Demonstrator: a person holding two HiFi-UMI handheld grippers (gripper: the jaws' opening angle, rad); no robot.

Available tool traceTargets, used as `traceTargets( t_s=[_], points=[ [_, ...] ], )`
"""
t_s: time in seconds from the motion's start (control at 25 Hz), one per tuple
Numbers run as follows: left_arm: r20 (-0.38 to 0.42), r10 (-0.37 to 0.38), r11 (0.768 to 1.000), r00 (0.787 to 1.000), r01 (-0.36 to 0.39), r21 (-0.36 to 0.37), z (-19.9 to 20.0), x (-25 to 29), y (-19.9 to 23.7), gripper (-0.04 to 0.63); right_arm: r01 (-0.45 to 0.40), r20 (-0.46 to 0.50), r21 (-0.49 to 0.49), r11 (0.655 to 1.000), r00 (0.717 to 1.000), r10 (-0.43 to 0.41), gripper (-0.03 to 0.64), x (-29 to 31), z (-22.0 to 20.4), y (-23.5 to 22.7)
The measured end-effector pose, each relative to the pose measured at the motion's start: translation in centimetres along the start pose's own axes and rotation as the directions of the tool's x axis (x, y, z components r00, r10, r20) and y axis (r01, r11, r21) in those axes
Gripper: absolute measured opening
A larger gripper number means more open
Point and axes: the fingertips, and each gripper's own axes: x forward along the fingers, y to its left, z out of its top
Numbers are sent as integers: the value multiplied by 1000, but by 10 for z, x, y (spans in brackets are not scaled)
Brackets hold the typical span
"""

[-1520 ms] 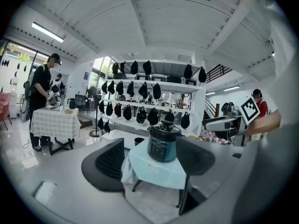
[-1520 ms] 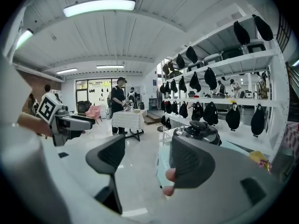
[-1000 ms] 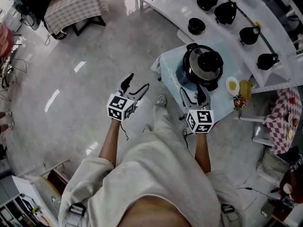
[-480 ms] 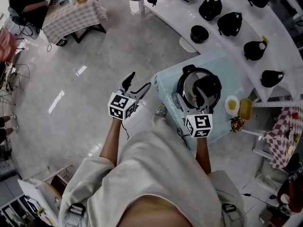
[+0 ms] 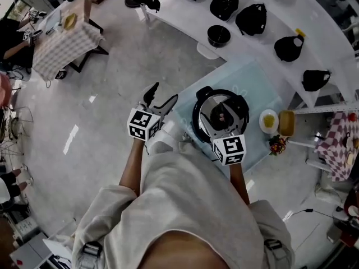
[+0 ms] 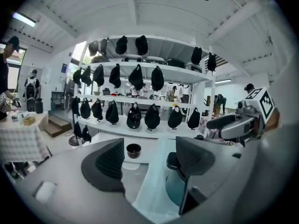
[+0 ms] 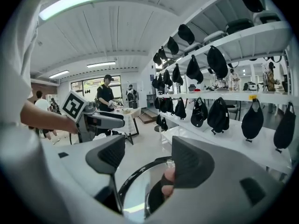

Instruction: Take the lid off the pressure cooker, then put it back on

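Now the right hand-held gripper (image 7: 147, 158), released, has come over the pressure cooker lid (image 5: 208, 109).

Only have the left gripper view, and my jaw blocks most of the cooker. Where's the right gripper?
Observer: Head view puts the right gripper over the pressure cooker lid.
Operator: Jaws shut?
Observer: Right gripper view shows its jaws apart, with the lid's shiny surface between them.
Operator: Where's my left gripper relative to the table?
Observer: The left gripper hangs over the floor, off the table on its left side.
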Motion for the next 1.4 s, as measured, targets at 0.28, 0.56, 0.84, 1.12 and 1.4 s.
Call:
traceTargets(
  t_s=[0.28,0.56,0.84,1.12,1.4],
  points=[
    [-40,-198,978,979,200,54,7,70,-31,327,147,-30,54,988,989,-145,301,-12,-16,-40],
    [-81,-426,896,901,432,104,15,132,-58,327,339,-70,133,931,940,-333,301,-21,-28,-72],
    [-152,-645,734,749,663,150,18,171,-72,327,537,-127,192,822,844,-522,301,-18,-33,-75],
    [-198,-757,602,623,782,162,21,180,-81,327,627,-215,161,762,776,-593,301,-16,-41,-67],
    [-207,-803,535,558,829,160,24,179,-93,327,555,-377,-20,831,766,-521,301,-17,-58,-56]
  ],
)
